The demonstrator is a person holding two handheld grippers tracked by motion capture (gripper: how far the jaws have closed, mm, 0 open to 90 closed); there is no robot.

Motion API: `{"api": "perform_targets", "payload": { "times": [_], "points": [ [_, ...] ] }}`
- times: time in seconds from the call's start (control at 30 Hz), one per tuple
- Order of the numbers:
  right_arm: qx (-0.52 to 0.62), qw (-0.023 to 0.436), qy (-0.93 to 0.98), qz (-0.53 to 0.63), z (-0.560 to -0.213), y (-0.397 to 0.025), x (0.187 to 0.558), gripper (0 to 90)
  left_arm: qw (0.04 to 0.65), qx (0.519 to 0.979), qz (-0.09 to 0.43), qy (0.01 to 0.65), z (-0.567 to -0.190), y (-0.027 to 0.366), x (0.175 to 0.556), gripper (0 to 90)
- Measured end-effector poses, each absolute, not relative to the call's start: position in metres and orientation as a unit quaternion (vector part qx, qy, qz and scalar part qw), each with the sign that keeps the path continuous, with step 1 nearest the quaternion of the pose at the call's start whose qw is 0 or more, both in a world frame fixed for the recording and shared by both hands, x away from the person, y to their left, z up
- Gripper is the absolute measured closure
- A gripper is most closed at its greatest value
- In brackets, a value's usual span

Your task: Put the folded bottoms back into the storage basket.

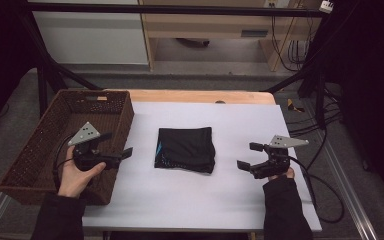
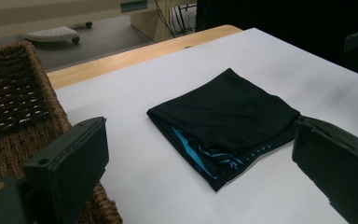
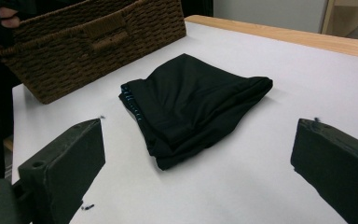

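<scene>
Jaws: both spread wide, gripping nothing.
Left gripper (image 1: 117,145): hovering over the brown woven wicker basket's (image 1: 35,150) right wall.
Right gripper (image 1: 246,156): hovering near the bench's right edge.
Folded black cloth with blue trim (image 1: 186,149): lying mid-bench; no legible writing.

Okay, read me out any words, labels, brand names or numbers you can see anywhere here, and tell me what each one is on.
No text here can be read.
Folded black garment: blue and pale markings along its open edge, too small and blurred to tell whether they are letters.
Wicker basket: a pale patch on the far inner wall, too blurred to read.
Left gripper and right gripper: no lettering visible.
</scene>
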State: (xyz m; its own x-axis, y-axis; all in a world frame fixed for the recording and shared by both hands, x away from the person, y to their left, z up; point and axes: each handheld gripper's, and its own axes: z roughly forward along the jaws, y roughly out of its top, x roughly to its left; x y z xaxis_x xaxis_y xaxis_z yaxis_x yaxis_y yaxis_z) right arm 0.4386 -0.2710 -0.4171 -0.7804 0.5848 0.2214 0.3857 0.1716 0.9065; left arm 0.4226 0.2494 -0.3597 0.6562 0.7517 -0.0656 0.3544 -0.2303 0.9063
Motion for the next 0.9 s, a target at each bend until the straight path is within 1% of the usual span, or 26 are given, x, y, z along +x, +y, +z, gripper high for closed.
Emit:
{"api": "perform_targets", "payload": {
  "times": [0.63, 0.9],
  "points": [
    [0.32, 0.089, 0.761, 0.557, -0.418, -0.271, 0.439, 3.0, 0.494, 0.766, 0.196, 0.361, -0.349, 0.228, 0.418, 3.2],
    [0.321, 0.089, 0.762, 0.556, -0.418, -0.271, 0.439, 3.0, 0.494, 0.77, 0.191, 0.355, -0.346, 0.211, 0.423, 2.9]
  ]
}}
